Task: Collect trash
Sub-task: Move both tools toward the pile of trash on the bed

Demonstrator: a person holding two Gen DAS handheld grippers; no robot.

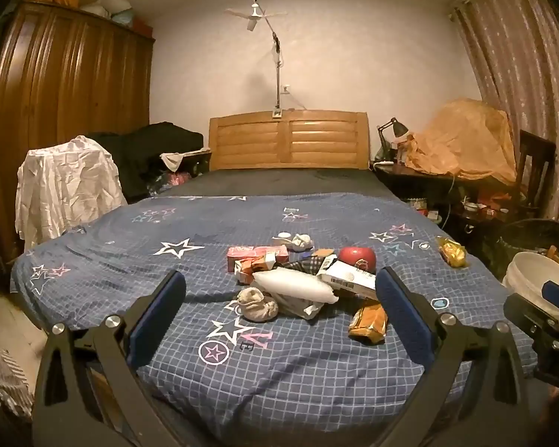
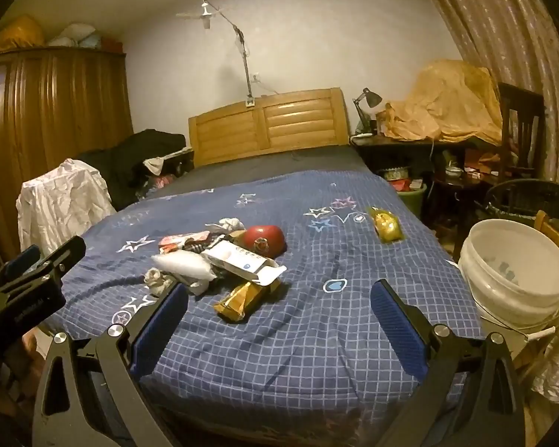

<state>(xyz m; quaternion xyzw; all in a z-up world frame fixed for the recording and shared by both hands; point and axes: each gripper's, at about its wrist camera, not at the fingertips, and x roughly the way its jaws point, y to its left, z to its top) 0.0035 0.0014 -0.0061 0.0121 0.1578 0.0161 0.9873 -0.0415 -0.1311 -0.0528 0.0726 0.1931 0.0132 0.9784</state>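
A pile of trash lies on the blue star-pattern bed (image 1: pixel 316 365) (image 2: pixel 316 335): a white plastic pouch (image 1: pixel 292 286) (image 2: pixel 182 262), a white carton (image 1: pixel 348 279) (image 2: pixel 242 259), a pink box (image 1: pixel 257 253), a crumpled wad (image 1: pixel 259 305), a gold wrapper (image 1: pixel 369 322) (image 2: pixel 242 298) and a red apple-shaped item (image 1: pixel 357 258) (image 2: pixel 263 241). Another gold wrapper (image 1: pixel 452 251) (image 2: pixel 385 225) lies apart at the right. My left gripper (image 1: pixel 279 305) is open and empty, just short of the pile. My right gripper (image 2: pixel 279 309) is open and empty over the bed near the gold wrapper.
A white bucket (image 2: pixel 514 272) (image 1: pixel 536 279) stands at the bed's right side. A dark basket (image 2: pixel 529 197) and a cluttered desk (image 2: pixel 410 141) are behind it. A white cloth over a chair (image 1: pixel 63 186) and a wooden wardrobe (image 1: pixel 56 111) are on the left.
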